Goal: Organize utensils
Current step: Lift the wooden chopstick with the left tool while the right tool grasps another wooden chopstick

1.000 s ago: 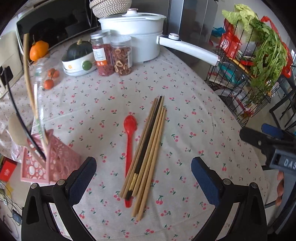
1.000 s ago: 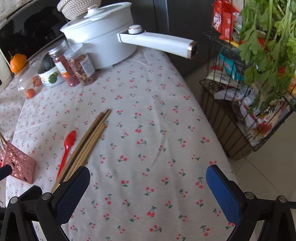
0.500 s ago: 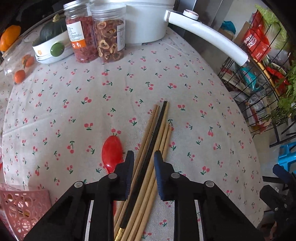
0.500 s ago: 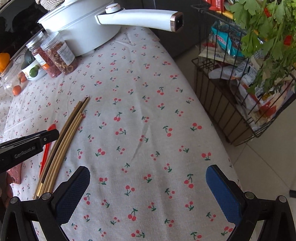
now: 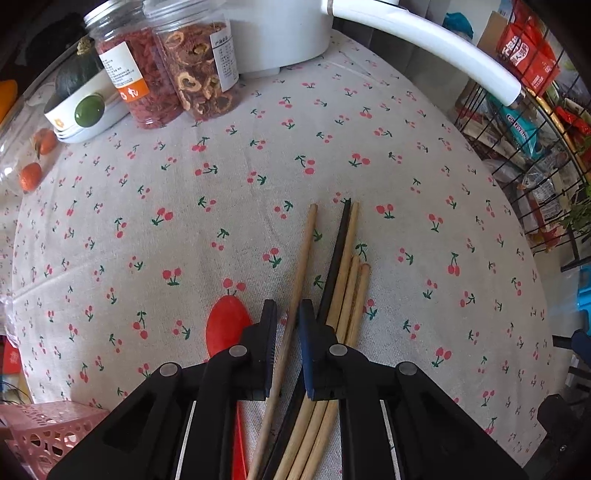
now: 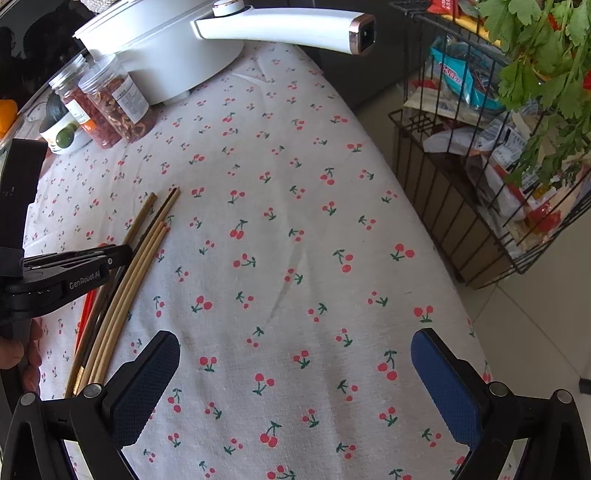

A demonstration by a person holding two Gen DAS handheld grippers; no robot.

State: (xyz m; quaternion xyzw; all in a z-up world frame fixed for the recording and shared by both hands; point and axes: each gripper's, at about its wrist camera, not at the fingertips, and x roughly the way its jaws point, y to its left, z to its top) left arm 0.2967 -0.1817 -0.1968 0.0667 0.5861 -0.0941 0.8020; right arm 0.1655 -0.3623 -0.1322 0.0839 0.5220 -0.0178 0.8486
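Observation:
Several wooden chopsticks (image 5: 349,284) and a black one (image 5: 338,251) lie in a bundle on the cherry-print cloth. One wooden chopstick (image 5: 303,251) is angled away from them. My left gripper (image 5: 287,308) straddles it, jaws closing, with slivers of cloth still showing on both sides of the stick. A red spoon (image 5: 225,325) lies just left of the left finger. In the right wrist view the left gripper (image 6: 122,254) sits over the chopsticks (image 6: 147,251). My right gripper (image 6: 295,362) hangs wide open over bare cloth.
A pink perforated holder (image 5: 48,428) stands at the near left. Two jars (image 5: 192,66), a small tin and a white pot (image 5: 280,33) with a long handle (image 5: 443,48) stand at the back. A wire rack (image 6: 480,184) stands beyond the table's right edge.
The left gripper came down onto the chopsticks and its jaws closed from wide to narrow around one stick, whose far tip has swung left of the bundle. The right gripper barely moved.

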